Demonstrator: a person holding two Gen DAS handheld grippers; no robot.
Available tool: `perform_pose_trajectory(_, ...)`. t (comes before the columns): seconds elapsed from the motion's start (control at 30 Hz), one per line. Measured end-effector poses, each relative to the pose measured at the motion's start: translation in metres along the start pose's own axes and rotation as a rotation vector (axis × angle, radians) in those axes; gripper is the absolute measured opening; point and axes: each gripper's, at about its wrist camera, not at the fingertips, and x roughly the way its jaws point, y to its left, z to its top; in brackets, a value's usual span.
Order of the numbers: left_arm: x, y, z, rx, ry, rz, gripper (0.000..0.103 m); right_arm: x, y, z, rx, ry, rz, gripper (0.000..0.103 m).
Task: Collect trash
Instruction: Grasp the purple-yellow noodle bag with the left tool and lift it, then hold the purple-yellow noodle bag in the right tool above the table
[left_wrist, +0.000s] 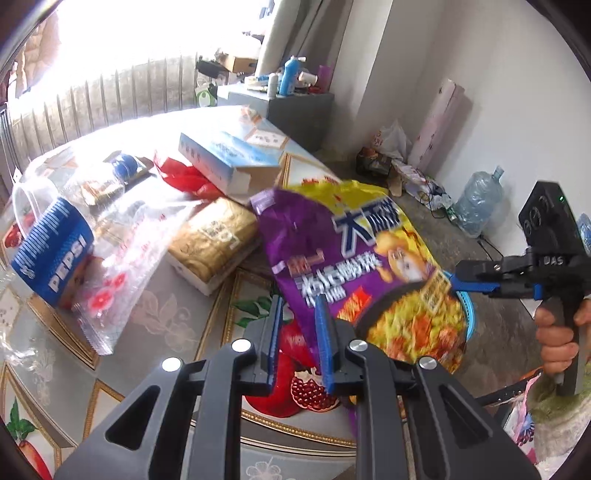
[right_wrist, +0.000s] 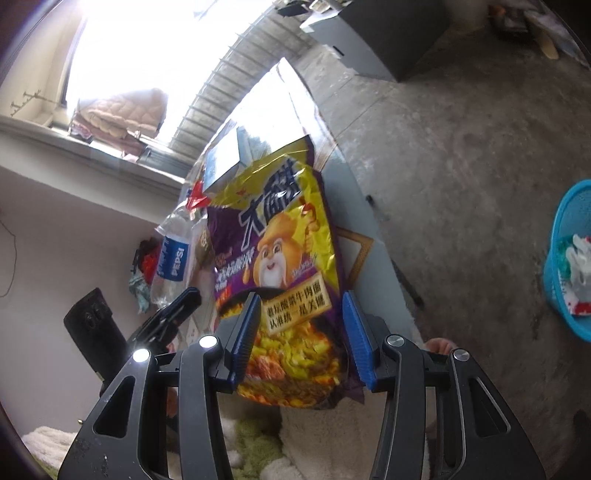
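A purple and yellow noodle bag (left_wrist: 369, 254) hangs in the air above the table edge. My left gripper (left_wrist: 299, 314) has its fingers partly closed around the bag's lower left edge; whether they pinch it I cannot tell. The right gripper (left_wrist: 461, 277) reaches in from the right and touches the bag's right side. In the right wrist view the bag (right_wrist: 280, 240) sits between the wide-open fingers of my right gripper (right_wrist: 301, 306). A blue trash basket (right_wrist: 572, 258) with wrappers inside stands on the floor at the right.
The table (left_wrist: 159, 306) holds a Pepsi bottle (left_wrist: 55, 254), a clear plastic bag (left_wrist: 122, 266), a gold box (left_wrist: 214, 240), a blue-white box (left_wrist: 229, 155) and a red wrapper (left_wrist: 181, 173). A water jug (left_wrist: 480, 199) and clutter stand by the wall.
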Motion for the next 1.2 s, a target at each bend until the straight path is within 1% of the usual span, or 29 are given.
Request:
perform_pose_trajectory(0.07,0.000,-0.001,0.003,0.000,-0.008,-0.005,0.017,0.003,-0.001,0.002,0.014,-0.007,-0.007,0.045)
perform_pose_trajectory(0.13,0.004,-0.001,0.004,0.005,0.002,-0.012,0.017,0.006,0.000,0.002,0.018,-0.005,-0.018,0.045)
perform_pose_trajectory(0.2,0.011,-0.004,0.003,0.015,0.026,-0.017,0.017,0.010,0.001,0.002,0.016,0.001,-0.028,0.045)
perform_pose_trajectory(0.37,0.031,-0.008,0.000,0.023,0.084,-0.017,0.017,0.017,0.003,0.002,0.001,0.017,-0.018,0.043)
perform_pose_trajectory(0.53,0.039,-0.008,-0.001,0.010,0.102,-0.011,0.017,0.021,0.002,0.002,-0.019,0.027,-0.038,0.030)
perform_pose_trajectory(0.7,0.045,-0.010,0.000,0.013,0.100,-0.021,0.017,0.026,0.008,0.001,-0.041,0.020,-0.072,0.026)
perform_pose_trajectory(0.77,0.047,-0.012,0.000,0.015,0.098,-0.026,0.017,0.029,0.011,0.000,-0.059,0.018,-0.093,0.020)
perform_pose_trajectory(0.87,0.048,-0.014,0.000,0.015,0.095,-0.033,0.017,0.029,0.017,-0.001,-0.082,-0.007,-0.123,0.008)
perform_pose_trajectory(0.93,0.048,-0.013,0.000,0.004,0.097,-0.046,0.017,0.028,0.020,-0.002,-0.100,-0.026,-0.141,0.005)
perform_pose_trajectory(1.0,0.042,-0.010,0.001,-0.009,0.074,-0.057,0.017,0.026,0.021,-0.002,-0.115,-0.045,-0.172,0.004)
perform_pose_trajectory(1.07,0.032,-0.005,0.002,-0.013,0.037,-0.050,0.017,0.024,0.020,-0.002,-0.115,-0.062,-0.194,0.004)
perform_pose_trajectory(1.13,0.022,0.003,0.004,-0.028,-0.001,-0.034,0.017,0.020,0.017,0.000,-0.099,-0.076,-0.200,0.004)
perform_pose_trajectory(1.2,0.010,0.016,0.008,-0.047,-0.047,-0.001,0.017,0.018,0.015,0.001,-0.081,-0.088,-0.205,0.004)
